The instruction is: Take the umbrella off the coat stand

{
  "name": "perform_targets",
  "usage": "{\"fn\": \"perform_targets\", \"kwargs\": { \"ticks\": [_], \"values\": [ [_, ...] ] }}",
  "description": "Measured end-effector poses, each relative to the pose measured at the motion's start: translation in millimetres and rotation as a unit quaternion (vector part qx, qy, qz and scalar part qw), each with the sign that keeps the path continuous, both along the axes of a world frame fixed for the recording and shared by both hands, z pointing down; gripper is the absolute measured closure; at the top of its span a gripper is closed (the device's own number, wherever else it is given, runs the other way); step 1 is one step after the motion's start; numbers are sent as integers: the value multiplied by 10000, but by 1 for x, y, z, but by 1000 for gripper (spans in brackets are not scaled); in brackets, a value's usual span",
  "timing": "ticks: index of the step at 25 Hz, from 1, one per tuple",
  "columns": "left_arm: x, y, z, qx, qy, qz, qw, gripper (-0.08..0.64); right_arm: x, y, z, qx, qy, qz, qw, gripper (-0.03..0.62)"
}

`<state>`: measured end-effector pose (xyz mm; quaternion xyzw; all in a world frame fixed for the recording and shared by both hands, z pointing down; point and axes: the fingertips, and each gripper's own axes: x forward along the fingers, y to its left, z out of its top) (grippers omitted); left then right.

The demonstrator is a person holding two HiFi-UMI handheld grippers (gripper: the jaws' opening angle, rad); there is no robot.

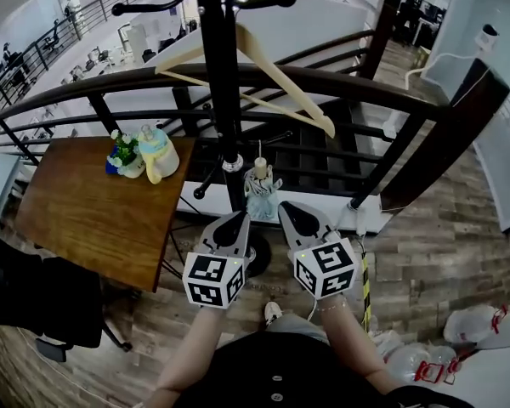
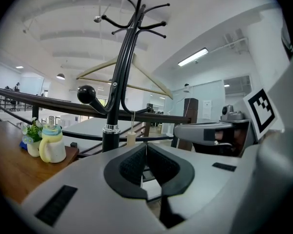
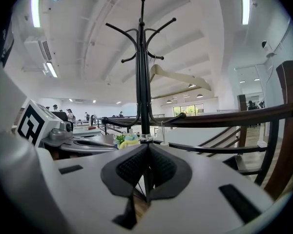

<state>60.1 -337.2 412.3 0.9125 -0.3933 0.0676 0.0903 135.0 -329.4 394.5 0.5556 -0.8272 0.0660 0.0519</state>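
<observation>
Forearms (image 1: 195, 347): both outstretched, side by side, aimed nearly level at coat stand (image 1: 223, 75). Left gripper (image 1: 235, 221): jaws pressed together, empty. Right gripper (image 1: 291, 212): jaws pressed together, empty. Folded umbrella (image 1: 262, 192): hanging from low hook beside pole, just ahead, between both tips.

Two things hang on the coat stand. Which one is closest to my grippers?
The folded umbrella, dangling low just ahead of the left gripper and right gripper; the wooden hanger hangs higher up.
</observation>
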Motion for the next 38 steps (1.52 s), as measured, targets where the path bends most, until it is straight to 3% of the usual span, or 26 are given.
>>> {"fn": "perform_targets", "kwargs": {
  "ticks": [21,24,38],
  "values": [
    [19,-64,16,66,2,-1072,9942,545,12,-99,31,-153,150,-1014,9946,557],
    [19,-68,18,51,-17,-1115,9937,545,8,-108,35,-190,154,-1146,9931,462],
    [22,-71,33,-160,-203,-1072,9939,545,-11,-140,69,-568,471,-1378,9877,405]
  ]
}}
